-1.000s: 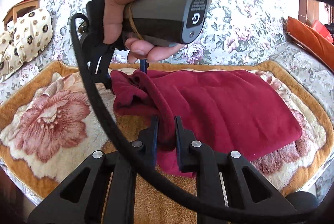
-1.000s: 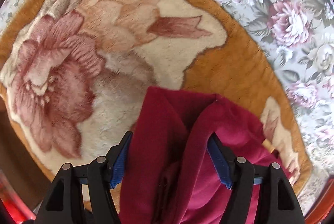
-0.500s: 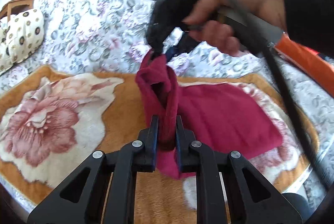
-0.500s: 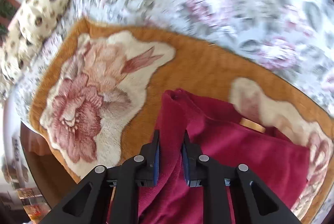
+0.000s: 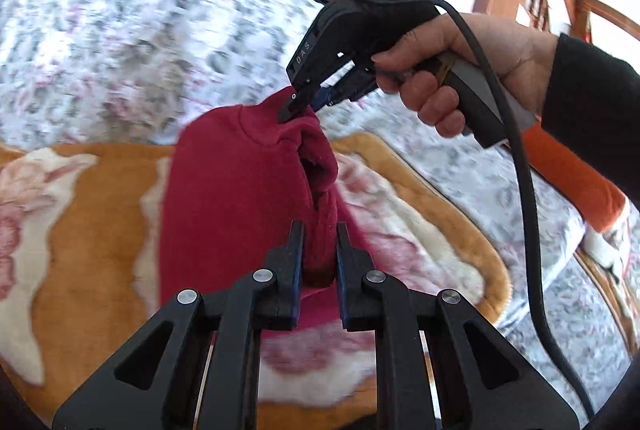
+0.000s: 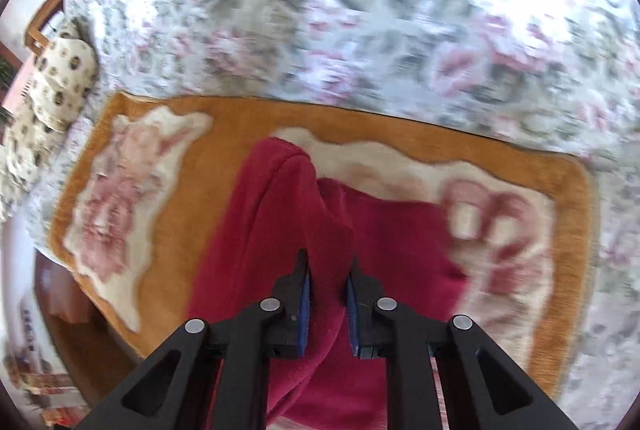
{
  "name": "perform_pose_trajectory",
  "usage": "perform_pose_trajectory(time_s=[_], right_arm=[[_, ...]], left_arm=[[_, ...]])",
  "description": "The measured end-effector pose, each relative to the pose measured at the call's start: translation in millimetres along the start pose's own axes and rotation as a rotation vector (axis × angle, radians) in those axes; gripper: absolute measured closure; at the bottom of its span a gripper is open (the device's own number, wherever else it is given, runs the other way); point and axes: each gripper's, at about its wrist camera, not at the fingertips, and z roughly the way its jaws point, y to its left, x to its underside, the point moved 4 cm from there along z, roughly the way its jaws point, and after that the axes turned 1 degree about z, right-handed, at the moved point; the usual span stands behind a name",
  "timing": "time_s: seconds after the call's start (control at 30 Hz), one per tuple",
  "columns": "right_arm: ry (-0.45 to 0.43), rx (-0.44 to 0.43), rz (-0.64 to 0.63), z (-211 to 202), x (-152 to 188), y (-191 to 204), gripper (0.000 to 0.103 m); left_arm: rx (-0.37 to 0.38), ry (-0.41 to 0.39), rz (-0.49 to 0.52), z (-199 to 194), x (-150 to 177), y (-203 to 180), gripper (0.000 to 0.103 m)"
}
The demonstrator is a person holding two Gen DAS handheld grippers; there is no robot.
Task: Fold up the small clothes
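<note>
A floral bedspread [image 6: 360, 9] covers the bed, with an orange rose-patterned blanket [image 6: 224, 165] laid on top. One red garment [image 5: 232, 197] hangs lifted above the blanket, its lower part trailing onto it. The left gripper [image 5: 318, 254] is clamped on a bunched fold; the right gripper [image 5: 298, 109], held in a hand [image 5: 452, 69], pinches the upper edge. A black cable [image 5: 520, 157] hangs beside the garment. One spotted pillow [image 6: 52, 85] sits well apart by the bed's edge.
</note>
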Motion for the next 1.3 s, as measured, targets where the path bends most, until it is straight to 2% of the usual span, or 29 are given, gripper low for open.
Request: perform_pose_trajectory(time_s=[0.2,0.4,0.43,0.5,0.57,0.7,0.8,0.83,0.9,0.97,1.03,1.1,1.17,1.23,1.3], right_arm=[[0.005,0.042,0.031,7.1,24.0,-57.0,0.093],[-0.004,0.076,0.039,33.7,37.9,-81.9,0.092],[-0.007,0.065,0.038,37.2,39.7,-83.3,0.092],[-0.007,0.021,0.041,47.1,44.8,-83.7,0.09],[-0.02,-0.041,0.064,55.0,53.0,-82.4,0.088],[-0.118,-0.091,0.119,47.8,63.6,-84.7,0.084],[-0.226,-0.134,0.167,19.4,69.1,-87.2,0.084],[-0.301,-0.143,0.175,-0.8,73.9,-86.6,0.083],[-0.397,-0.141,0.161,-29.8,85.4,-81.9,0.077],[-0.464,-0.154,0.136,-54.7,107.5,-69.4,0.073],[-0.471,-0.195,0.105,-61.2,130.7,-53.2,0.071],[-0.449,-0.221,0.088,-55.6,155.2,-37.9,0.07],[-0.41,-0.318,0.103,-35.4,178.3,-25.4,0.066],[-0.382,-0.378,0.161,-12.0,186.0,-26.2,0.065],[-0.369,-0.427,0.265,8.6,184.4,-35.8,0.064]], left_arm=[[0.059,0.116,0.022,45.4,16.3,-36.0,0.091],[0.111,0.234,0.01,78.1,30.9,-42.0,0.089],[0.114,0.252,-0.005,81.1,32.7,-38.8,0.084],[0.105,0.306,-0.043,83.9,40.0,-31.5,0.083],[0.105,0.323,-0.045,73.9,46.2,-26.3,0.082],[0.168,0.34,-0.059,34.7,57.3,-16.1,0.08],[0.2,0.311,-0.073,-1.3,60.1,-2.6,0.08],[0.195,0.289,-0.086,-13.8,56.6,6.4,0.08],[0.161,0.231,-0.109,-26.1,46.7,26.3,0.08],[0.075,0.171,-0.135,-28.7,32.1,54.3,0.08],[-0.013,0.117,-0.175,-28.6,21.8,84.4,0.08],[-0.042,0.105,-0.237,-20.9,19.0,108.7,0.08],[-0.043,0.131,-0.289,-8.5,19.8,120.3,0.08],[-0.042,0.16,-0.282,4.7,17.9,115.0,0.08],[-0.026,0.174,-0.222,10.9,17.1,97.1,0.08]])
